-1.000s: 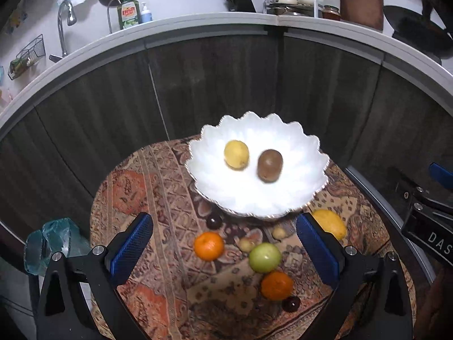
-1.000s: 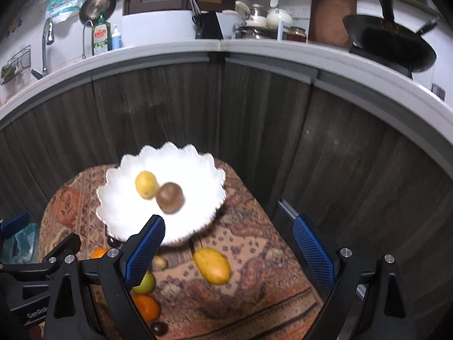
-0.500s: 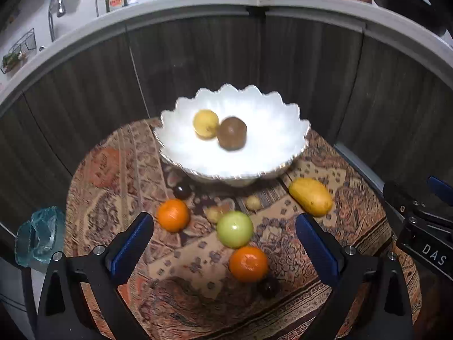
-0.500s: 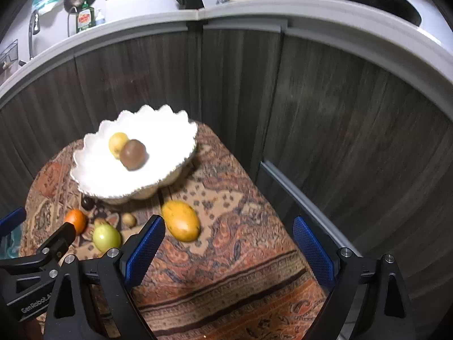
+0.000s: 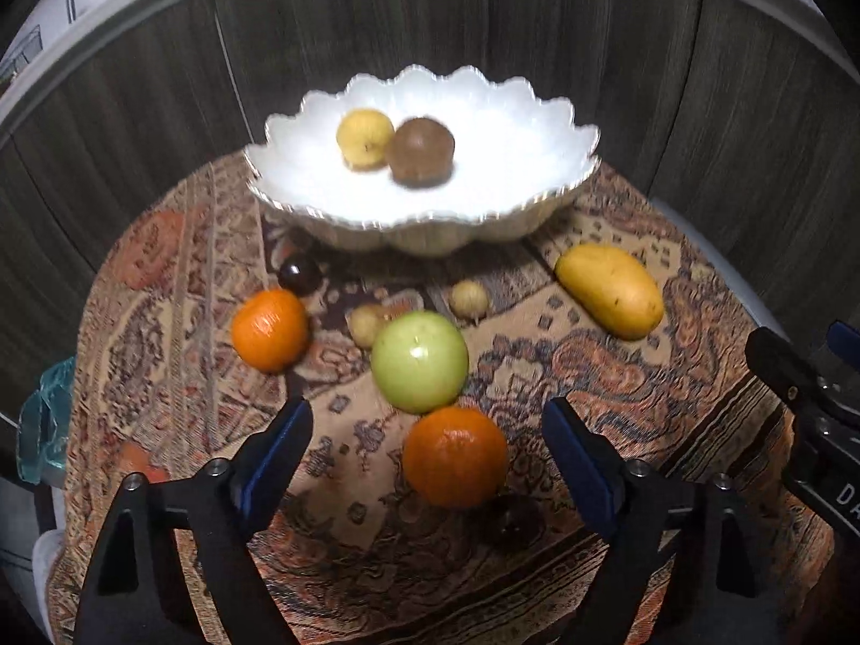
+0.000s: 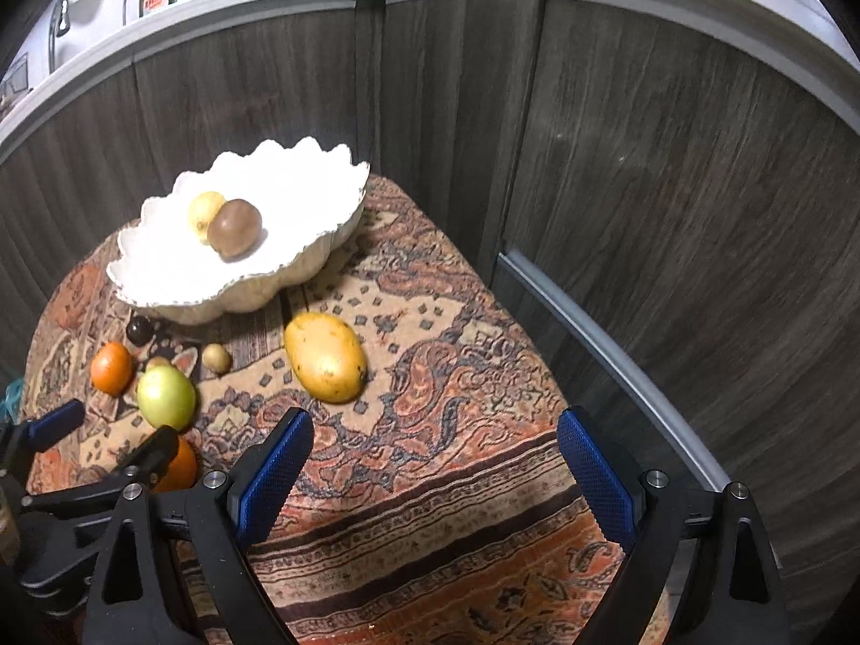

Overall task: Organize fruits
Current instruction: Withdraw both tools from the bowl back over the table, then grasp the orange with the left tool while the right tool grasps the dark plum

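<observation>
Dark wood panels back your patterned-cloth worktop [image 5: 537,564]. Your left tongs [image 5: 427,443] are closing around a loose round orange [image 5: 454,454], untouched; right tongs [image 6: 435,457] gape, empty.

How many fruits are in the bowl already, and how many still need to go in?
Done: two, a yellow fruit and a brown fruit, sit in the white bowl. In hand: nothing; the left tongs are closing around the near orange, not touching. Left: the green apple, mango, far orange and small fruits.
</observation>
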A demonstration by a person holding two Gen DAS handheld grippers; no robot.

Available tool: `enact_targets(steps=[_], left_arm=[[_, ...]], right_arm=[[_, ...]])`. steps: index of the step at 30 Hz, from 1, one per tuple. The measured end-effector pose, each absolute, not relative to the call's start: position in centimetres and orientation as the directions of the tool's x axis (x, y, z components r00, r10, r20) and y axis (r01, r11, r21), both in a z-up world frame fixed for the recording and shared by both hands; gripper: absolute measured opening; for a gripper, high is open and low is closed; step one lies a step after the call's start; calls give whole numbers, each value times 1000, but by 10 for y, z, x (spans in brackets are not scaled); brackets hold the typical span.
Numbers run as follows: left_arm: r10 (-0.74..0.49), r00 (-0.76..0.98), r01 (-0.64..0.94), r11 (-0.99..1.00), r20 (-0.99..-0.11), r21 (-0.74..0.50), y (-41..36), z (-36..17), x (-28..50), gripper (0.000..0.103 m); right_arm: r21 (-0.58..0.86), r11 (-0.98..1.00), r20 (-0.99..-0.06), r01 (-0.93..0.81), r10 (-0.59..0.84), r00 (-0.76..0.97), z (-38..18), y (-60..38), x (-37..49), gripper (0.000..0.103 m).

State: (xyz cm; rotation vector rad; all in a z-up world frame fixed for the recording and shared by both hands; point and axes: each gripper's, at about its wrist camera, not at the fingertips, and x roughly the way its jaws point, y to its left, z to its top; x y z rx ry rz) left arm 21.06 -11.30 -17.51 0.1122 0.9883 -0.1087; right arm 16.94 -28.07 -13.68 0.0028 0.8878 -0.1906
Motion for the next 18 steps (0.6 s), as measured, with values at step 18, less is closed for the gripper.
enact_targets(steps=[18], left_arm=[[-82, 468, 178, 984, -880, 3, -116, -209, 218, 45]], right_arm=[[-71, 987, -809, 145, -141, 570, -157, -276, 178, 93]])
